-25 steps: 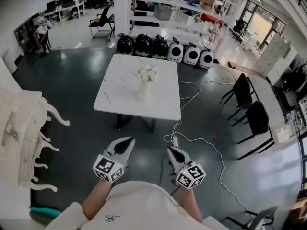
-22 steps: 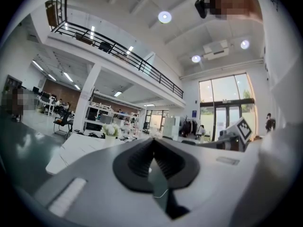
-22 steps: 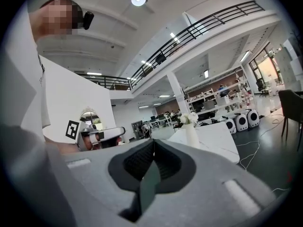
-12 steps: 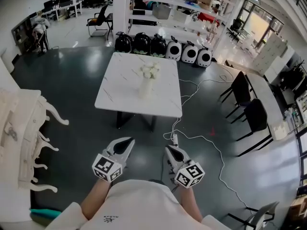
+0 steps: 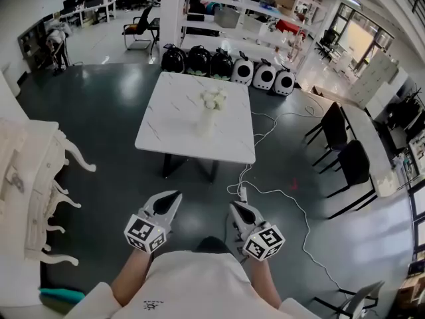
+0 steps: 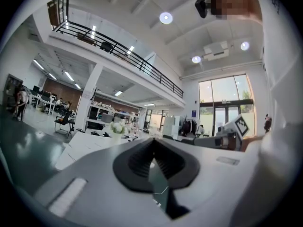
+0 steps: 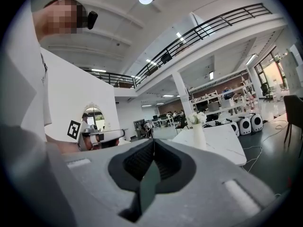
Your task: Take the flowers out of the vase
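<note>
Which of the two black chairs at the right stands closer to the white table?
The farther chair, higher in the head view; the other chair stands nearer the person.

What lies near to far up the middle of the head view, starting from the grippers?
Left gripper and right gripper side by side → white marble-look table → tall white vase → white flowers in it → row of black and white dome-shaped cases.

Head view: high, steeply down, well back from white marble-patterned worktop. Gripper views: low, level, same distant worktop shared.
</note>
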